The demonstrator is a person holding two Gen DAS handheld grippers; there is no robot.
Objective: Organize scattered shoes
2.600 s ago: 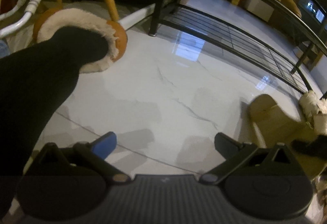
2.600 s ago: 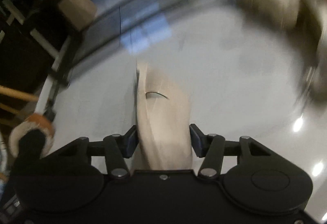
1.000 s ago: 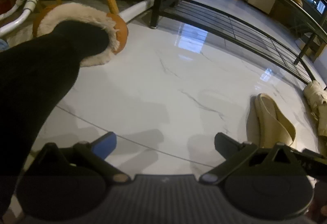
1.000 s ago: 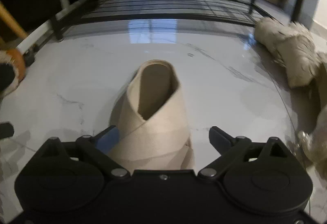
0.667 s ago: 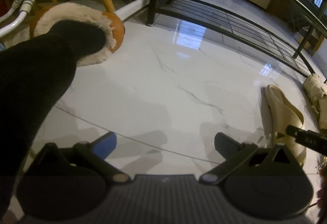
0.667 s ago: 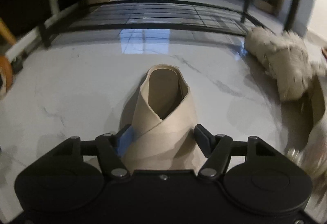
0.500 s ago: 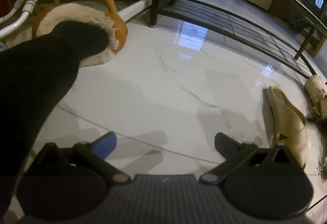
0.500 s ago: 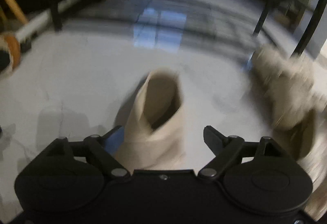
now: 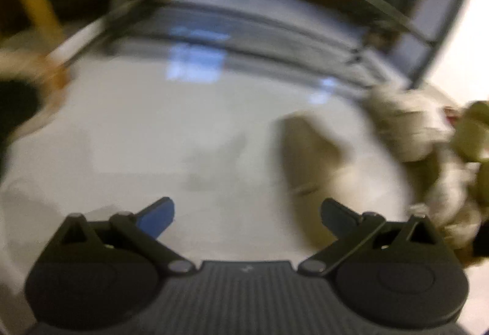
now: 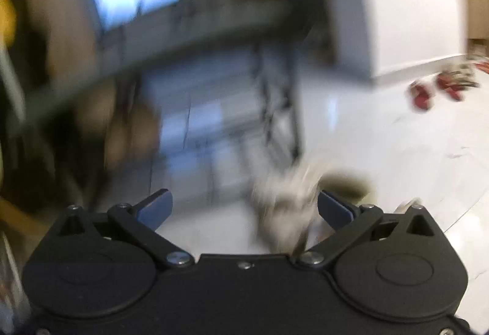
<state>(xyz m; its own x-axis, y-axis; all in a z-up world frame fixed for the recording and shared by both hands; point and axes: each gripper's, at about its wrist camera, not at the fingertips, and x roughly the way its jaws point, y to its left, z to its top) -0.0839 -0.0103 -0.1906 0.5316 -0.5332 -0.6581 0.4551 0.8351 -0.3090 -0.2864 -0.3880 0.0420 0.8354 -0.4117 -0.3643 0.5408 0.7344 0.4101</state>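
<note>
grippers left and right both spread, empty (frames blurred); beige slipper on floor.

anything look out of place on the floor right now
Yes. A beige slide sandal lies alone on the white floor in front of the black shoe rack, not on a shelf. To its right a fluffy cream slipper also sits on the floor. Both views are heavily blurred, so finer detail cannot be told.
</note>
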